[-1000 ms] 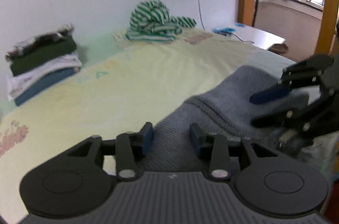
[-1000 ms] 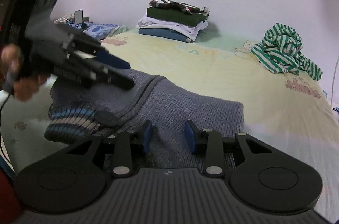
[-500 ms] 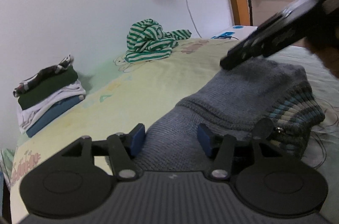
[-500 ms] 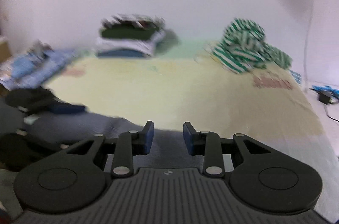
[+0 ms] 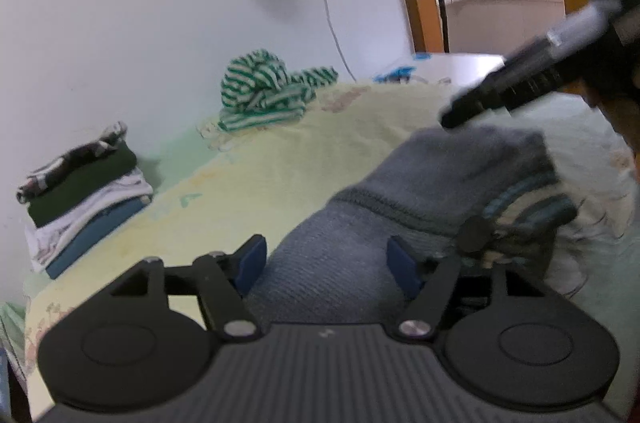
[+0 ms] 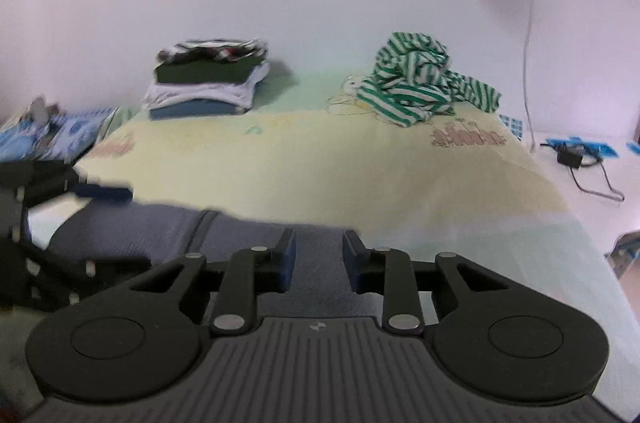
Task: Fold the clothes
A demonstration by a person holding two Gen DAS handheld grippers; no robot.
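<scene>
Grey knitted sweater point(image 5: 420, 191) lies partly folded on the near edge of the bed point(image 5: 280, 159), whose sheet is pale yellow with cartoon prints; its striped blue and cream hem point(image 5: 528, 199) and a dark button point(image 5: 476, 233) show at the right in the left wrist view. The left gripper point(image 5: 330, 265) points down over the knit with its blue fingers point(image 5: 250, 263) spread wide and opening; fabric lies between them but the pads do not press on it. The right gripper point(image 6: 318, 259) hangs over the same sweater point(image 6: 168, 227), its fingers point(image 6: 286, 261) narrow and closing with grey knit below the gap; motion blur makes it hard to say, but they seem not to pinch the cloth. Each tool shows in the other's camera, the right one reaching in from the upper right above the fold. Against the white wall at the far side sit a neat stack of folded clothes point(image 6: 208, 83) and, well apart from it, a crumpled green and white striped garment point(image 6: 420, 83).
</scene>
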